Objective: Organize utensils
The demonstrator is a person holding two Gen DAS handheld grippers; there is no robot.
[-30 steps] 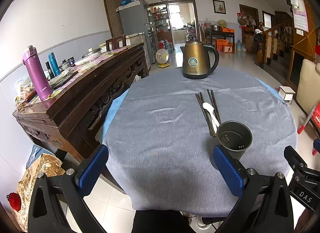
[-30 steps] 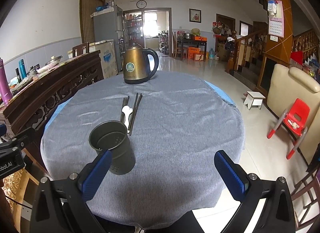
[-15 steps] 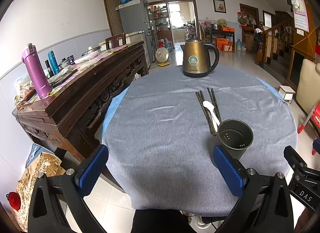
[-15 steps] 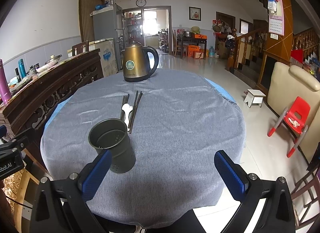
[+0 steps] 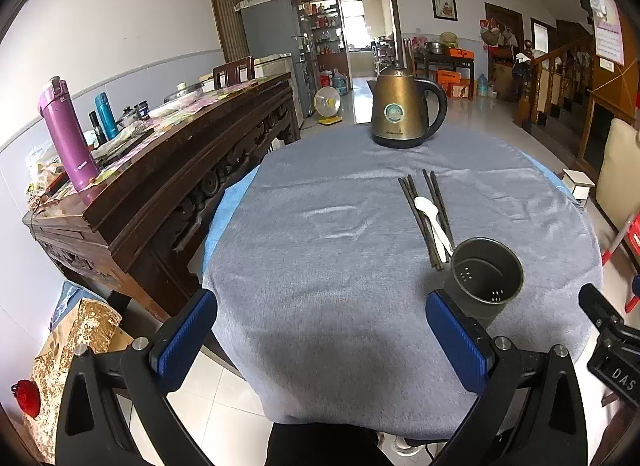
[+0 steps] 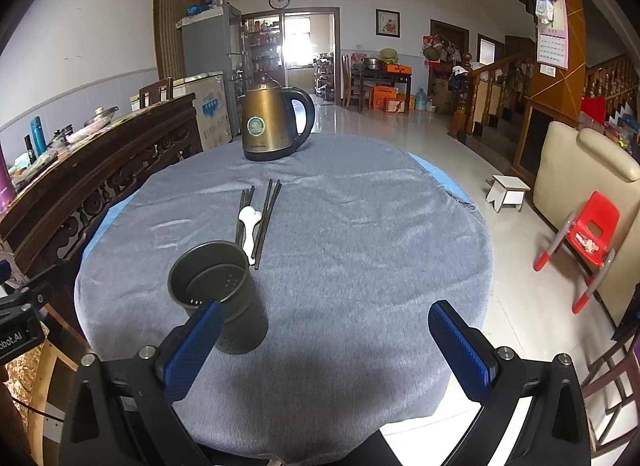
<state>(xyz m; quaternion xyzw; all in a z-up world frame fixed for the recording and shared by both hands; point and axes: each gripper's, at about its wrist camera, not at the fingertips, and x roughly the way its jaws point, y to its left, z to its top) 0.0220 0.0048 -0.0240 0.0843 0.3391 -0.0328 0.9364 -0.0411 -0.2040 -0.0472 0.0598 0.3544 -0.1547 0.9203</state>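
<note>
**Both tools edging in, nothing picked up yet**

Your left hand-held gripper (image 5: pixel 320 332) hangs spread wide and empty over the near edge of the surface (image 5: pixel 320 266); your right hand-held gripper (image 6: pixel 326 342) is likewise spread and carrying nothing. Over the last second both views have crept slightly forward and lower, so the holder sits larger in frame. That is an approach, not a grasp, and the task has not really started.

From the right tool, the dark perforated utensil holder (image 6: pixel 218 294) stands upright at about 11 o'clock, just beyond your left-side fingertip (image 6: pixel 196 342). It looks empty, though the far inner wall is shaded and I can't be certain.

Just behind it, at 12 o'clock from the holder, lie the utensils: the white spoon (image 6: pixel 250 227) flat on the cloth, flanked by dark chopsticks (image 6: pixel 266 217) on either side, all pointing roughly away from you. None has shifted.

Further out at 12 o'clock stands the bronze kettle (image 6: pixel 272 125), well apart from the work.

Your right tool is likely better placed for the first pick; the thin chopsticks lying flat on cloth will need a low, careful pinch.
</note>
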